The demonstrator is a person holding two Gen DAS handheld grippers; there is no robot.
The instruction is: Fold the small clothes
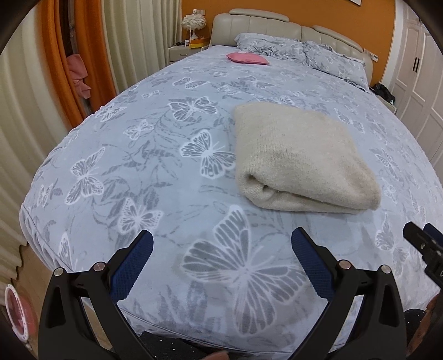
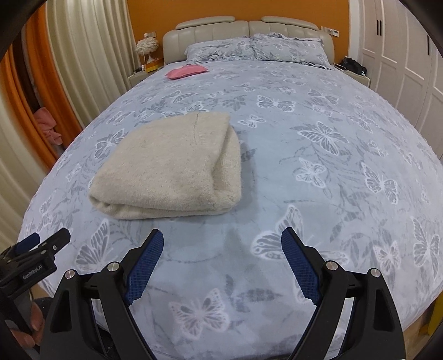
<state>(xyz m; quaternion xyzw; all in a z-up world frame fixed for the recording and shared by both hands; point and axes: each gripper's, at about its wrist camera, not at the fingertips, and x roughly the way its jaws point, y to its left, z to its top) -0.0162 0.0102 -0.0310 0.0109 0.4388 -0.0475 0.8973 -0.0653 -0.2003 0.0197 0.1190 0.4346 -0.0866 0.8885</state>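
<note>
A cream knitted garment (image 1: 299,163) lies folded into a thick rectangle on the blue butterfly bedspread (image 1: 166,177). In the right wrist view the same folded garment (image 2: 171,169) sits ahead and to the left. My left gripper (image 1: 223,238) hovers over the bedspread in front of the garment, jaws wide apart, nothing between them. My right gripper (image 2: 223,236) also stands open and empty, short of the garment's near right corner. Each gripper shows at the edge of the other's view: the right gripper (image 1: 426,249) and the left gripper (image 2: 38,246).
A pink pouch (image 1: 247,58) lies far up the bed near the pillows (image 1: 299,49). A padded headboard (image 2: 249,30) and a nightstand with a lamp (image 1: 193,23) stand behind. Curtains (image 1: 133,41) hang on the left, white wardrobe doors (image 2: 401,63) on the right.
</note>
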